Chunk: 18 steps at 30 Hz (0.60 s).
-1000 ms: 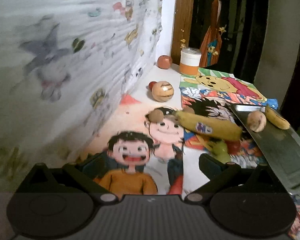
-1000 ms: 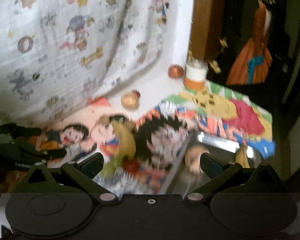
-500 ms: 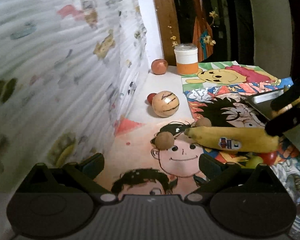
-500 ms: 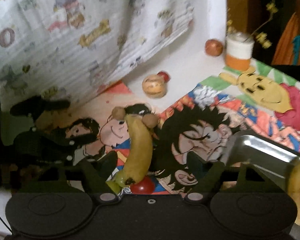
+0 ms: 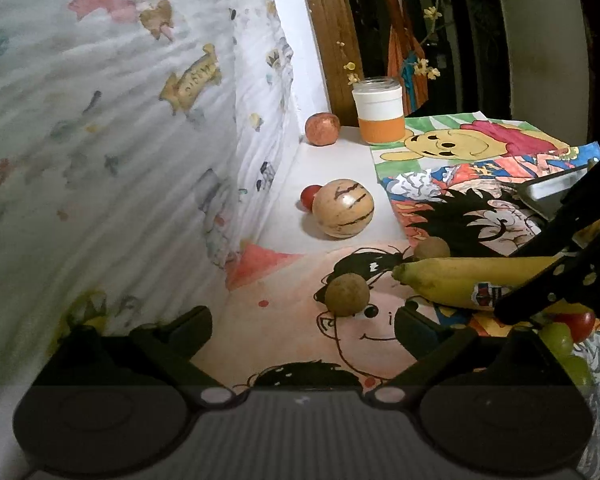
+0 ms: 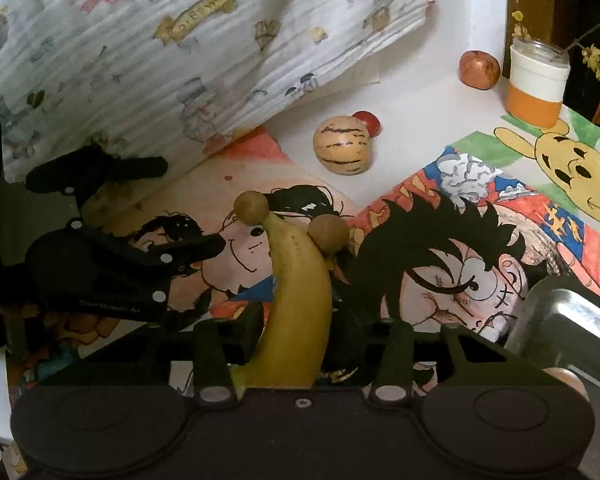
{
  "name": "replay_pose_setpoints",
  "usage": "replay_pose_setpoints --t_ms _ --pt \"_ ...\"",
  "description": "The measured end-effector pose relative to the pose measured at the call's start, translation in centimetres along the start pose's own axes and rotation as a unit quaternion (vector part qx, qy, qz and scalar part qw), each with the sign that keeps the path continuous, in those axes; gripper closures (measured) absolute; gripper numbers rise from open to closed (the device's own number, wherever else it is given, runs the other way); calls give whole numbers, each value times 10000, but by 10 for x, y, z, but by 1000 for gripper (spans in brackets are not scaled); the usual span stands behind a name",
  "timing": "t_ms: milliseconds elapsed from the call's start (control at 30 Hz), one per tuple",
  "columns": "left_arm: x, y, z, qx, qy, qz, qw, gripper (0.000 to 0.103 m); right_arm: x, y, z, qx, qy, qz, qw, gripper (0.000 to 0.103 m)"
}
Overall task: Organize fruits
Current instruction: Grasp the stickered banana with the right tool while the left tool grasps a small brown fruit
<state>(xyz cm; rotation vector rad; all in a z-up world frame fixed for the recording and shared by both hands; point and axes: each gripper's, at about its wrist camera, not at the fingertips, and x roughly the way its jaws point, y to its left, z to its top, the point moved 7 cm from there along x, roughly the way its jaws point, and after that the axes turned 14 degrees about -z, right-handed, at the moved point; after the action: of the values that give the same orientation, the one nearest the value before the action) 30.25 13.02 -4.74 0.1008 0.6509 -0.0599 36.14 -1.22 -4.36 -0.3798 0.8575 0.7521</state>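
Since half a second ago my right gripper (image 6: pixel 296 332) came down around the banana (image 6: pixel 298 300), fingers close on both sides; whether they already pinch, I cannot tell. My left gripper (image 5: pixel 304 320) waits spread, empty. Next I must squeeze, lift toward the metal tray (image 6: pixel 572 320).

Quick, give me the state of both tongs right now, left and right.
Left tongs: open, holding nothing.
Right tongs: closed around the banana, fingers at both its sides.
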Motion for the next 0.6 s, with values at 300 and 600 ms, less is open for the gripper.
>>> replay_pose_setpoints --t_ms 300,600 --pt "14 -4 5 87 5 -116 9999 15 4 -3 -1 202 -37 107 9997 66" --pt "27 -5 6 62 71 -250 9996 31 -3 -18 -6 348 -135 -121 9992 66"
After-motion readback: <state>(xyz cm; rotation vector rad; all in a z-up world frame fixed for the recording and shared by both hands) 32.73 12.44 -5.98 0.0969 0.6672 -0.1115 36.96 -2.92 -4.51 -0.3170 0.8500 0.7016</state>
